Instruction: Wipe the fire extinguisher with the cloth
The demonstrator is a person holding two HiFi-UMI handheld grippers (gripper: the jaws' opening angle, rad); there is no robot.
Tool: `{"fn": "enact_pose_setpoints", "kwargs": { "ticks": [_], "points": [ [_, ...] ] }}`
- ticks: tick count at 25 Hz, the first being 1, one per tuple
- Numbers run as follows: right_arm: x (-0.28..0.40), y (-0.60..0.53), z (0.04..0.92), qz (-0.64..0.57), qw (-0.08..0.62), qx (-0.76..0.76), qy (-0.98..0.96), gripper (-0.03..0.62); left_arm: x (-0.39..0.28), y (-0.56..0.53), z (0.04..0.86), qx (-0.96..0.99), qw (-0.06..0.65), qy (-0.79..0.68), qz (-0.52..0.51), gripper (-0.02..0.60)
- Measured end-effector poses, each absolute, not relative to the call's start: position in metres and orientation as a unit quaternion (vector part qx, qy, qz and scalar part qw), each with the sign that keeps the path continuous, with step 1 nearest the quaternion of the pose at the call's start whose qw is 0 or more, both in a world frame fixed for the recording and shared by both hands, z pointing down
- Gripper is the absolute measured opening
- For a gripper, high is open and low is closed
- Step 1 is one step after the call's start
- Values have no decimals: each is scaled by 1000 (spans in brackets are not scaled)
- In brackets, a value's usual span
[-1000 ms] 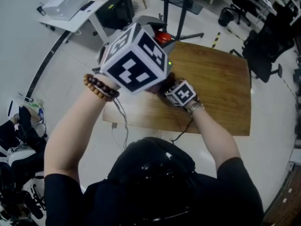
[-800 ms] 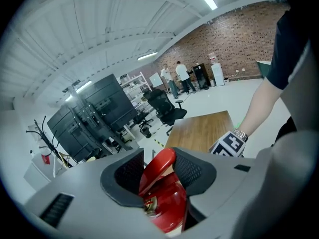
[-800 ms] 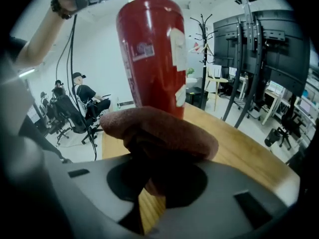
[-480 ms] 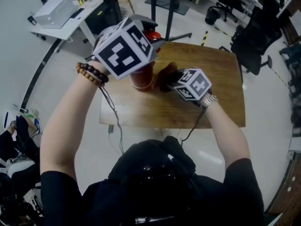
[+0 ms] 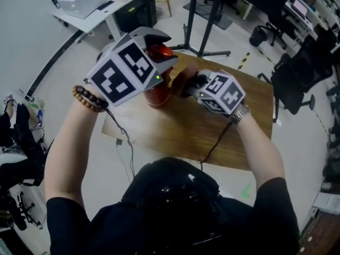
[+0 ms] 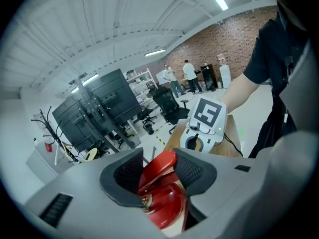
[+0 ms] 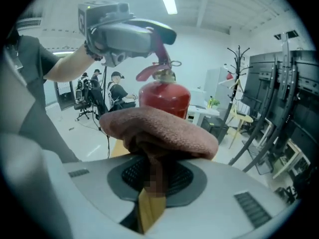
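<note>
Fire extinguisher (image 5: pixel 157 93), red and upright, sits where your two outstretched arms meet, over the far left part of a wooden table (image 5: pixel 249 126). Nearest you, a bead bracelet (image 5: pixel 91 98) circles your left wrist and a watch (image 5: pixel 239 113) circles your right. Each tool carries a cube with black-and-white square markers; the left cube (image 5: pixel 121 73) is the larger in the head view. Your left gripper (image 5: pixel 161 51) reaches in from above, and its jaws are clamped on the red lever handle at the top of the fire extinguisher. Its own view shows the handle pinched between the two dark pads (image 6: pixel 130 172), with the rounded red cylinder below. Your right gripper (image 5: pixel 187 83) has its jaws closed on a folded brownish-pink cloth (image 7: pixel 159 128), which bulges out above them. The cloth is at the right side of the cylinder; whether it touches the red surface cannot be told. Beyond the table lie a pale floor, a black stand (image 5: pixel 210 20), a white desk (image 5: pixel 109 5) at the far left and black office chairs (image 5: pixel 297 70) at the far right.
</note>
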State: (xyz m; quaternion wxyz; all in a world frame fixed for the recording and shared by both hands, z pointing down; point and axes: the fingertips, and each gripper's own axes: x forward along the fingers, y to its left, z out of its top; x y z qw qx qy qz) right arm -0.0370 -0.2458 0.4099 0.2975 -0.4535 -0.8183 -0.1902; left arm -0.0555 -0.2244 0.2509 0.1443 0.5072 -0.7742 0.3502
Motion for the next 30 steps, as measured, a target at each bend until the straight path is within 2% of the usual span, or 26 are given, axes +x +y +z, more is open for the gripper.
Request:
{"fn": "enact_pose_setpoints", "kwargs": {
  "ticks": [9,16,25,30],
  "points": [
    [-76,-230,382,-248,218,-489,-807,79,-63,-218,245,447,160,-825,308,186],
    [-88,-210,369,-297,182,-539,-767,80,-64,-208,238,426,160,-845,281,186],
    [-99,-203,392,-337,182,-565,-730,80,-63,-199,236,413,161,-854,272,187],
    [-100,-202,394,-323,185,-576,-728,80,-64,-199,233,409,157,-856,276,187]
  ]
}}
